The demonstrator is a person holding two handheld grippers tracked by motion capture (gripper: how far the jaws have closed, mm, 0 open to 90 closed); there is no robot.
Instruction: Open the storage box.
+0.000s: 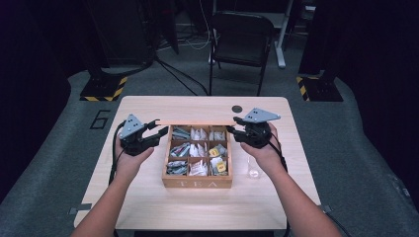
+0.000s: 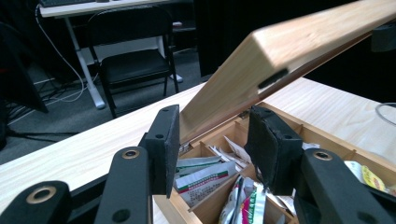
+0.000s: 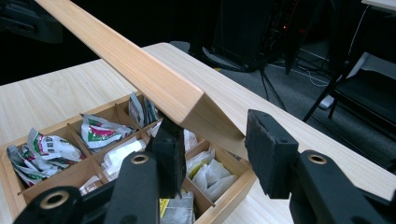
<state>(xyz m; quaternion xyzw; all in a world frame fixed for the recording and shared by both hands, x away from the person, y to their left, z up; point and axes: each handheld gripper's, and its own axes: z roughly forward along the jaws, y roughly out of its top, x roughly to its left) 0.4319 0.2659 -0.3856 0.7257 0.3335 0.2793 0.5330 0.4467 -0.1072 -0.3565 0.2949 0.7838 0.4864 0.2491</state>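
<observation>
Two grippers are held at either side of a wooden tea box [image 1: 197, 182] that stands near the middle of the tabletop [image 1: 148, 207]. Nearest the person, the box front is seen with its compartments full of tea sachets [image 1: 197, 150]. The left gripper [image 1: 154, 127] and the right gripper [image 1: 234, 124] are both kept with jaws spread, gripping nothing. Farther back, the hinged lid [image 2: 299, 51] is seen raised at a slant, one end between each pair of jaws. Judged from this, the lid is partway through its swing, neither flat open nor shut.
</observation>
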